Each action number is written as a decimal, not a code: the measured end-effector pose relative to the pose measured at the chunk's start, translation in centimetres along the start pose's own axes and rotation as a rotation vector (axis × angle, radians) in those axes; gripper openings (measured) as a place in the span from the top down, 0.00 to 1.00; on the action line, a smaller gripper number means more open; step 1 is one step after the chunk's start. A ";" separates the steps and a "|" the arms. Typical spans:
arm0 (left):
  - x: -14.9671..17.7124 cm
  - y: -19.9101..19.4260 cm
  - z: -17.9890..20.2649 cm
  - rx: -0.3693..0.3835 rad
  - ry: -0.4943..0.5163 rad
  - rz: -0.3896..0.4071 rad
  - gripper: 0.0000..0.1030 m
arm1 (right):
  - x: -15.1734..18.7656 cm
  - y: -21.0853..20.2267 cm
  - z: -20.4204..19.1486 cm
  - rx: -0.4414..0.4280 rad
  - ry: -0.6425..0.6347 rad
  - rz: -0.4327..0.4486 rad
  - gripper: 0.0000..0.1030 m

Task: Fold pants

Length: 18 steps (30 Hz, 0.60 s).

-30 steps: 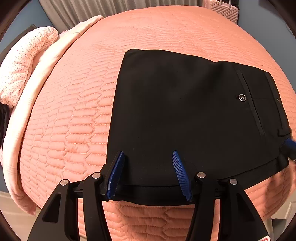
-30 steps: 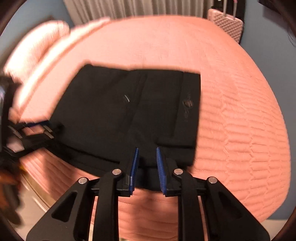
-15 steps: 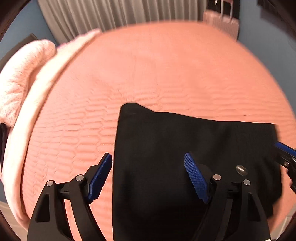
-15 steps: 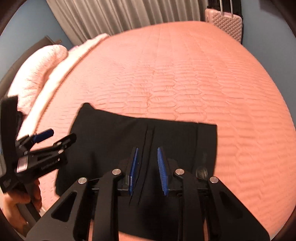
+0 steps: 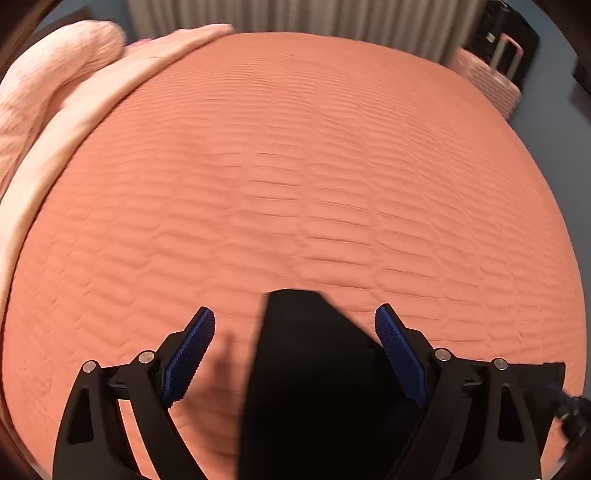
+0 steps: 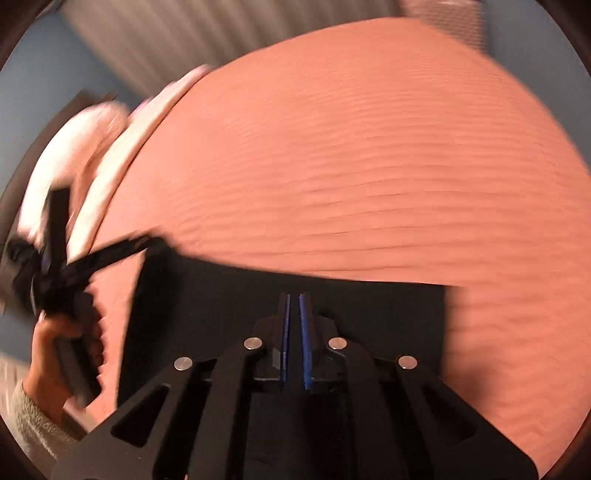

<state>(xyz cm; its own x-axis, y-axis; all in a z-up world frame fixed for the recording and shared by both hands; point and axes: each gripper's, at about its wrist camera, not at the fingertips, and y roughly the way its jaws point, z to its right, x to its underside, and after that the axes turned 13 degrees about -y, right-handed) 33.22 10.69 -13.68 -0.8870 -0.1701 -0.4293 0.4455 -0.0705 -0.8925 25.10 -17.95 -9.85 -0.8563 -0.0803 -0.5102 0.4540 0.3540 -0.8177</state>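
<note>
The left gripper [image 5: 295, 350] stands wide open, its ribbed blue pads [image 5: 192, 354] far apart above the bed with nothing between them but open air over cloth. Under and between them lie the folded black pants [image 5: 306, 387], one corner pointing away from the camera and the rest running off the lower edge of the view. The right gripper [image 6: 294, 332] has its blue pads almost together with a thin slit left between them; whether it pinches the black fabric [image 6: 229, 306] cannot be told, since this view is blurred. The pants rest near the front edge of the salmon quilted bedspread [image 5: 295, 166], which spreads out bare beyond them. At the left side of the bed sit a pale pink pillow [image 5: 55, 81] and a folded light blanket [image 5: 110, 85]. A pink ribbed suitcase [image 5: 491, 77] stands on the far right, by grey pleated curtains [image 5: 295, 16]; whether it is open or what it holds cannot be seen.
</note>
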 end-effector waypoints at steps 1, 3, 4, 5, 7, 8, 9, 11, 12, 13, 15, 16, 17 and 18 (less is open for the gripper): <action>0.1 1.2 1.1 -0.055 0.066 -0.003 0.15 | -0.3 1.3 0.0 0.039 -0.032 -0.035 0.97; 0.0 4.5 0.9 -0.198 0.164 -0.042 0.11 | 0.4 2.0 3.1 0.014 0.029 -0.031 1.00; -0.6 4.8 -0.3 -0.130 0.127 -0.063 0.11 | 1.1 1.0 5.1 0.014 0.105 -0.013 1.00; -1.2 4.8 -1.6 -0.083 0.068 -0.086 0.13 | 1.6 -0.5 6.6 0.020 0.143 0.014 1.00; -1.9 2.5 -3.0 -0.132 0.036 -0.025 0.20 | 2.7 -5.1 7.3 0.198 0.147 0.047 0.95; -1.4 0.1 -2.9 -0.112 0.059 0.035 0.26 | 3.2 -6.8 6.8 0.234 0.112 0.063 0.93; -0.5 -1.8 -2.6 -0.091 0.076 0.073 0.26 | 4.1 -8.4 5.6 0.196 0.073 0.082 0.94; 2.4 -5.7 -1.6 -0.018 0.122 0.137 0.24 | 6.5 -9.6 2.4 0.145 0.014 0.062 0.94; 5.2 -7.5 -0.8 0.015 0.161 0.146 0.23 | 7.6 -9.3 1.2 0.125 -0.002 0.040 0.94; 8.0 -8.6 0.0 0.035 0.192 0.138 0.23 | 9.1 -8.6 -0.2 0.103 -0.025 0.008 0.94; 13.6 -8.4 0.6 0.002 0.252 0.104 0.20 | 12.7 -6.9 -1.6 0.162 -0.100 -0.073 0.97; 15.6 -7.3 0.3 -0.062 0.281 0.083 0.20 | 14.2 -6.7 -0.8 0.161 -0.087 -0.063 1.00; 16.6 -5.7 -0.7 -0.115 0.283 0.053 0.18 | 15.3 -7.6 0.6 0.110 -0.020 -0.024 1.00; 17.1 -4.9 -3.1 -0.041 0.203 0.036 0.18 | 16.1 -9.1 2.0 0.054 0.085 -0.009 1.00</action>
<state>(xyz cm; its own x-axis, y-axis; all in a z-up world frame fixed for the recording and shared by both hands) 15.55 11.17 -17.08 -0.8784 0.0304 -0.4769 0.4762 -0.0277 -0.8789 7.70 -24.37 -11.16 -0.8770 -0.0031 -0.4804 0.4570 0.3031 -0.8363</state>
